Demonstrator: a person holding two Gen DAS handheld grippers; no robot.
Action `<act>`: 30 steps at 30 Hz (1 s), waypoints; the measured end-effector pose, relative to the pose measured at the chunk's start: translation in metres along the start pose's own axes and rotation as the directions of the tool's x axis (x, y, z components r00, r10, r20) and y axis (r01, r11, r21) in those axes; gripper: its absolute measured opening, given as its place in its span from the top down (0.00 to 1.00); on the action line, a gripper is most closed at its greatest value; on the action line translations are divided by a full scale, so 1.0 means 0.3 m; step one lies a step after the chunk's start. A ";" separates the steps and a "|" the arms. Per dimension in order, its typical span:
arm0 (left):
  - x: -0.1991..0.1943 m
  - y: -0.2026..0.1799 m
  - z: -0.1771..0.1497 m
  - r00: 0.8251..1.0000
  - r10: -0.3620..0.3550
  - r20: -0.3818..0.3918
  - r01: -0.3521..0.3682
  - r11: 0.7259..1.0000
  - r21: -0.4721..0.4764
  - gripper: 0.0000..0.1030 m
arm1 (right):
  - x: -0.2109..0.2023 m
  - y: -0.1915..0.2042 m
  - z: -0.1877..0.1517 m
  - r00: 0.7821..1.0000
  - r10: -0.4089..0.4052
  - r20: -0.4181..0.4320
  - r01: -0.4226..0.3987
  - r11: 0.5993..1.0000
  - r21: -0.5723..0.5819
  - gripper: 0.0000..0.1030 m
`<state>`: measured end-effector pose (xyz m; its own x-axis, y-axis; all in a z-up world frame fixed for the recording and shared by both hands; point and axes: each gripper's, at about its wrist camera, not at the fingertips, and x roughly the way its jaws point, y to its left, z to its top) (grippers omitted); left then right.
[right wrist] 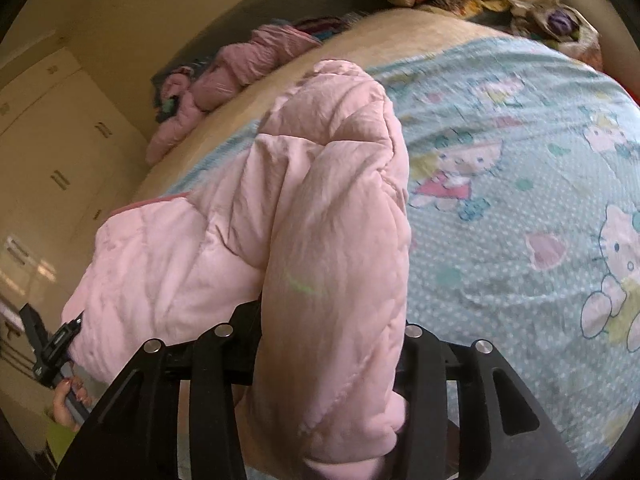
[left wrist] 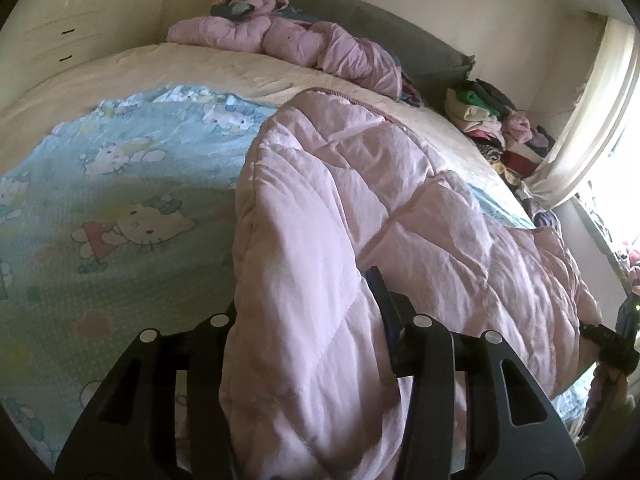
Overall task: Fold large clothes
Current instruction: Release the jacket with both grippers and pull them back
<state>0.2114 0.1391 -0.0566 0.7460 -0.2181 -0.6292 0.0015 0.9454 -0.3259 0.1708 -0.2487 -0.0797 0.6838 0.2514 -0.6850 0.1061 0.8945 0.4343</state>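
Left claw [left wrist: 308, 320]: nearest item in the left wrist view, at 6 o'clock. Black fingers closed on a thick fold of the pink quilted comforter [left wrist: 360, 208], which fills the gap between them and drapes down over the frame.

Right claw [right wrist: 332, 332]: nearest item in the right wrist view, at 6 o'clock. Fingers clamped on another bunched fold of the same comforter [right wrist: 320, 200], the padding bulging out above and below the grip. Its black body also shows in the left wrist view at 3 to 4 o'clock, at the comforter's far edge.

Left hand [right wrist: 68, 404]: right wrist view, 8 o'clock, wrapped around the left claw's handle.

Pink quilted comforter: lifted at both gripped folds, the remainder lying on the bed, reaching toward 1 o'clock in the left wrist view.

Blue cartoon-cat sheet [left wrist: 120, 208]: spread on the bed beneath the comforter, exposed at 9 to 10 o'clock in the left wrist view, at 3 o'clock in the right.

Cream bedspread [left wrist: 192, 64]: beyond the blue sheet.

Second pink quilted bundle [left wrist: 288, 36]: crumpled at 12 o'clock against the grey headboard [left wrist: 384, 20].

Clothes pile [left wrist: 492, 120]: mixed colours, 2 o'clock, beside the bed.

Curtain [left wrist: 584, 128]: cream, at 3 o'clock.

Wardrobe [left wrist: 60, 20]: cream, at 10 to 11 o'clock.
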 end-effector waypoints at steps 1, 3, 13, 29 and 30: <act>0.008 0.004 0.002 1.000 0.003 -0.003 -0.003 1.000 -0.001 0.62 | 0.016 -0.009 0.002 1.000 -0.009 -0.006 0.009 1.000 0.012 0.60; 0.022 0.006 0.008 1.000 0.009 -0.004 -0.009 1.000 0.003 0.61 | 0.037 -0.021 0.001 1.000 -0.021 -0.010 0.021 1.000 0.023 0.58; 0.024 -0.011 0.002 0.998 0.069 -0.009 -0.069 0.997 0.019 0.44 | 0.036 -0.062 -0.006 0.995 -0.094 -0.043 0.098 0.991 0.090 0.13; -0.322 -0.172 -0.017 0.980 0.102 0.169 -0.119 0.988 0.094 0.09 | -0.460 0.192 -0.091 0.948 -0.089 0.305 0.149 0.972 -0.181 0.04; -0.340 -0.182 -0.021 0.979 0.099 0.176 -0.117 0.988 0.099 0.09 | -0.479 0.209 -0.104 0.946 -0.079 0.314 0.145 0.971 -0.192 0.04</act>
<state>0.1311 0.1082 0.0208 0.8482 -0.0776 -0.5239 -0.0201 0.9838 -0.1782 0.0568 -0.2173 0.0277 0.8653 0.0508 -0.4987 0.0638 0.9756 0.2101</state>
